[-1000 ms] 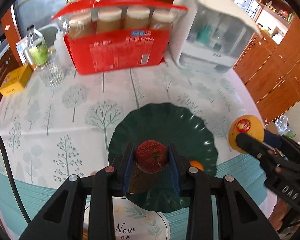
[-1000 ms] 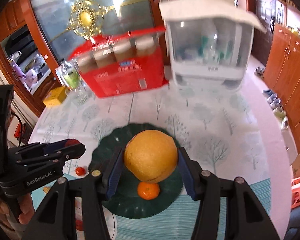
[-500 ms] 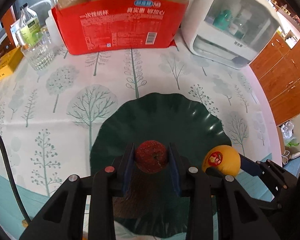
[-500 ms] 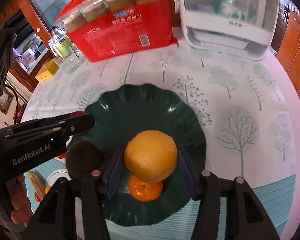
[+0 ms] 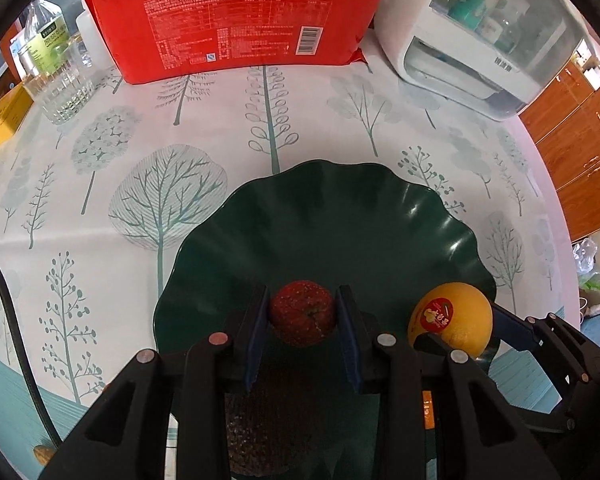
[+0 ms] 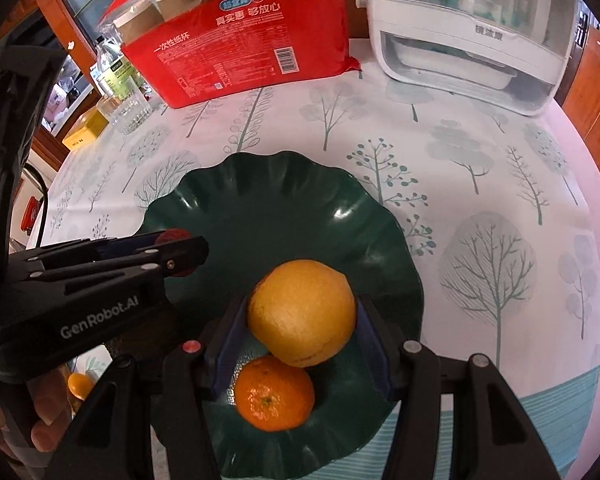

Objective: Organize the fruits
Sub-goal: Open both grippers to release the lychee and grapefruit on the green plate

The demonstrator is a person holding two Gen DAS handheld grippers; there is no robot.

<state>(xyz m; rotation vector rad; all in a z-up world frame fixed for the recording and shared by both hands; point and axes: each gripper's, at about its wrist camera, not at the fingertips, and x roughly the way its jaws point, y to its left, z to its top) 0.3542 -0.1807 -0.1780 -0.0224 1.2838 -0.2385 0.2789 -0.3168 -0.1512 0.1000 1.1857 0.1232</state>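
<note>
My left gripper point(image 5: 302, 314) is shut on a small red fruit point(image 5: 302, 312) and holds it low over the near part of the dark green scalloped plate point(image 5: 340, 216). A dark avocado point(image 5: 272, 428) lies below it between the fingers. My right gripper point(image 6: 302, 312) is shut on a large orange point(image 6: 302, 312) over the plate point(image 6: 268, 208); a small tangerine point(image 6: 275, 394) lies on the plate just beneath it. The orange, with a red sticker, also shows in the left wrist view point(image 5: 450, 318). The left gripper shows at left in the right wrist view point(image 6: 180, 252).
A red pack of paper cups point(image 5: 240, 20) and a white appliance point(image 5: 476, 40) stand at the back of the tree-patterned tablecloth. A glass point(image 5: 62, 92), a bottle point(image 5: 46, 44) and a yellow box point(image 5: 0, 120) sit at back left. Small fruits point(image 6: 78, 386) lie left of the plate.
Both grippers have moved forward and down over the plate, each still holding its fruit. The orange now sits close above the tangerine.
</note>
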